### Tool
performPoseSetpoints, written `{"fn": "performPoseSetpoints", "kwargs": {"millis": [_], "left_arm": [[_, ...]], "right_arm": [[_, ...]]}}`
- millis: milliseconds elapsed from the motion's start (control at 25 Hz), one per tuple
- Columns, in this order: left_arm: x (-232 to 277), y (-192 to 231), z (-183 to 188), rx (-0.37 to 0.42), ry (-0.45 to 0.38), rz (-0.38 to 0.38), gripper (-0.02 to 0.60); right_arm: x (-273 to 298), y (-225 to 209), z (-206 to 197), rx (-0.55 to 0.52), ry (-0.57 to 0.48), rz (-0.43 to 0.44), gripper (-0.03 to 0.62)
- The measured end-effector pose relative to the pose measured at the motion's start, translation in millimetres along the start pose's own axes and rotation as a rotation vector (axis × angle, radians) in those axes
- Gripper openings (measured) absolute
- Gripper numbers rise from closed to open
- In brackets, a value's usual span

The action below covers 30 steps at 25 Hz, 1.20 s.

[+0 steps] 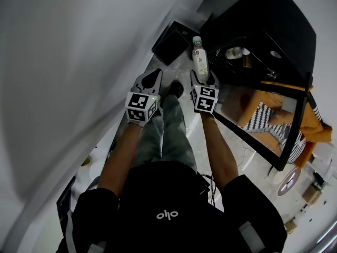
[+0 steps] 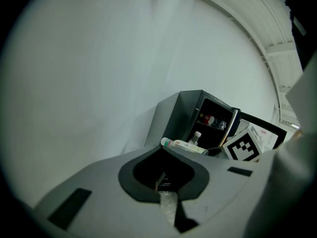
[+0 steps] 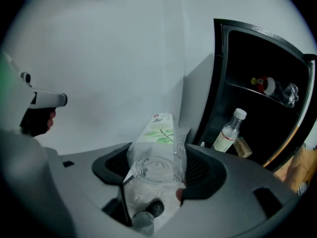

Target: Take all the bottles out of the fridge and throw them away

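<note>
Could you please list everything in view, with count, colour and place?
fridge: one, black, door open, by white wall.
shelf bottles: at least three, mostly clear, inside fridge, upper and lower.
held bottle: one, clear, green-leaf label, in right tool.
box: one, black, beside fridge.
orange item: one, right of fridge, unclear.
left tool: one, grey, shut, empty.
right tool: one, grey, shut on held bottle.
person: one, black top, grey trousers, standing.

R gripper (image 3: 156,182) jaws are clamping a clear bottle (image 3: 157,148) w/ green-leaf label. At right, black fridge (image 3: 220,83) is standing open, white-capped bottle (image 3: 230,131) standing inside, red-capped bottle (image 3: 267,85) lying on shelf above.
</note>
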<state>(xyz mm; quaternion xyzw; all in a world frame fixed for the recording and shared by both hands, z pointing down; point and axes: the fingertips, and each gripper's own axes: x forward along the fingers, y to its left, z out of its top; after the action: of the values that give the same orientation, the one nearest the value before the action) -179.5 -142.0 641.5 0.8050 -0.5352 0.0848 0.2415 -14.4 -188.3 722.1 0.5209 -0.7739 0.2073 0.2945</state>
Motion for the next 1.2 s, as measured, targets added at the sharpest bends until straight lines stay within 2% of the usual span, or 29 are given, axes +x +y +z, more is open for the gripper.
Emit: {"fn": "performPoseSetpoints", "kwargs": {"millis": [160,360,600,840,1200], "left_arm": [[28.5,9.5,-15.6,0.009,0.009,-0.031,-0.002],[73.9,37.3,-43.3,0.034,0.015,-0.052,-0.002],[121.0,71.5,-95.0,0.004,0.036,-0.048,-0.002],[142.9,96.4,-151.9,0.009,0.067,-0.055,-0.002],[130.7,115.9,-184.9,-0.008,0.089,-0.012,-0.002]], "right_arm": [[35.0,0.8,-27.7,0.005,0.03,0.004,0.311],[107.7,12.7,-74.8,0.014,0.074,0.027,0.311],[202.4,33.7,-141.4,0.014,0.142,0.067,0.311],[275.3,57.0,-203.4,-0.015,0.221,0.128,0.311],[324.0,71.6,-219.3,-0.124,0.279,0.196,0.313]]}}
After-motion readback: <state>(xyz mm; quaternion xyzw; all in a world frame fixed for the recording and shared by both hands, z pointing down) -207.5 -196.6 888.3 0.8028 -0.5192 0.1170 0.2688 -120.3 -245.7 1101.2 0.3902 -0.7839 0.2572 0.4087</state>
